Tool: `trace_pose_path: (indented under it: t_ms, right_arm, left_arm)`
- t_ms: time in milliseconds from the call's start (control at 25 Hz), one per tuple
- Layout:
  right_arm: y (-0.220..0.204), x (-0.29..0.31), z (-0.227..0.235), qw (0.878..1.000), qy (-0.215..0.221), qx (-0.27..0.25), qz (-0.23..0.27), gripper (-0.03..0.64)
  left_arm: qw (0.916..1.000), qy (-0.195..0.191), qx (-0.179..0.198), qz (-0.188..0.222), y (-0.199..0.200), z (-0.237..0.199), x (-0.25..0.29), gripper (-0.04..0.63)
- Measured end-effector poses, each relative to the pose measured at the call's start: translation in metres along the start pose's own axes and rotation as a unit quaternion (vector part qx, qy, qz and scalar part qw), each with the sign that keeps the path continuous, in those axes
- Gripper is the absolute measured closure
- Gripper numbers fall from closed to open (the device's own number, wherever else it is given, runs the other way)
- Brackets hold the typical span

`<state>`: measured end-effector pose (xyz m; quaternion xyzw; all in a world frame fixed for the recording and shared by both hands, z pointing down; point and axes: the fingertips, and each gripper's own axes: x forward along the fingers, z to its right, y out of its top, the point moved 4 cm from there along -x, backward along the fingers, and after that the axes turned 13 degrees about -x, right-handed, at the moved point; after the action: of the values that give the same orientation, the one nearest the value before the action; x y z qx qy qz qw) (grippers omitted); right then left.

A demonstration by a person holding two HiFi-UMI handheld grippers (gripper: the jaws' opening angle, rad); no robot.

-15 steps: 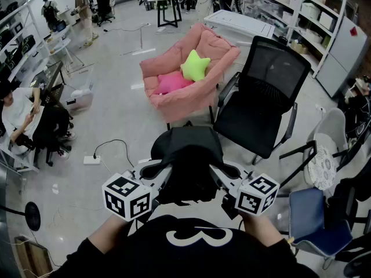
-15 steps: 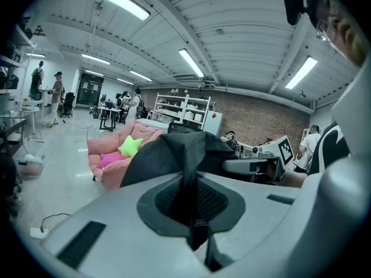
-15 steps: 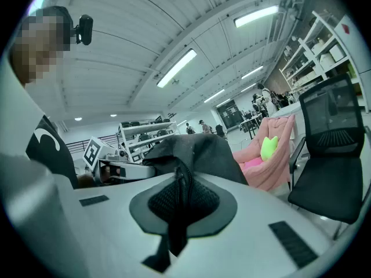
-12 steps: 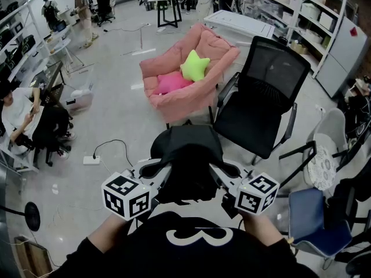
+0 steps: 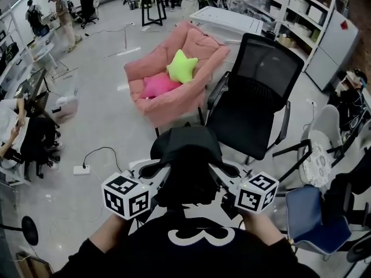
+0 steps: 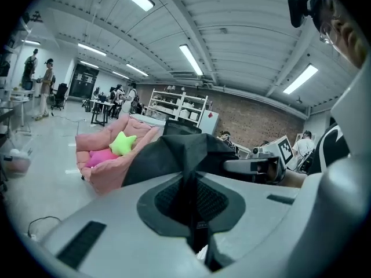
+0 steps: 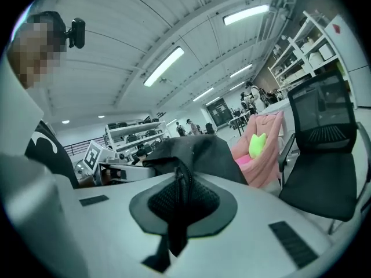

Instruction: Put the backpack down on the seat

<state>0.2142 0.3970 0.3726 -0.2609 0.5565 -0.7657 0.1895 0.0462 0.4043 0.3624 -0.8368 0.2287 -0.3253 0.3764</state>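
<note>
The black backpack (image 5: 188, 158) hangs in front of me, held up between both grippers. My left gripper (image 5: 152, 170) is shut on a black strap at the pack's left side, and the strap (image 6: 194, 210) runs between its closed jaws. On the other side, my right gripper (image 5: 227, 171) is shut on another black strap (image 7: 177, 210). A black mesh office chair (image 5: 246, 117) stands just beyond the pack to the right. A pink armchair (image 5: 174, 77) with a green star cushion (image 5: 181, 66) stands farther back on the left.
A blue chair (image 5: 313, 219) and a white round-seated chair (image 5: 319, 164) stand close on the right. A power strip with its cable (image 5: 81, 169) lies on the floor at left. A seated person (image 5: 11, 135) is at the far left; shelving (image 5: 290, 10) lines the back right.
The armchair and office chair have slid left and slightly nearer in the head view. Both grippers keep the same hold on the backpack.
</note>
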Motion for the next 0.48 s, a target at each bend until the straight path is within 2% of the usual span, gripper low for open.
trace_pose_path:
  t_ms: [240, 480]
  right_arm:
    - [0.01, 0.058, 0.052, 1.0, -0.019, 0.021, -0.015, 0.601]
    - [0.022, 0.136, 0.096, 0.999, -0.025, 0.032, -0.024, 0.601]
  left_arm:
    - [0.9995, -0.018, -0.017, -0.021, 0.038, -0.06, 0.049, 0.577]
    - [0.9992, -0.016, -0.027, -0.026, 0.084, -0.134, 0.085, 0.577]
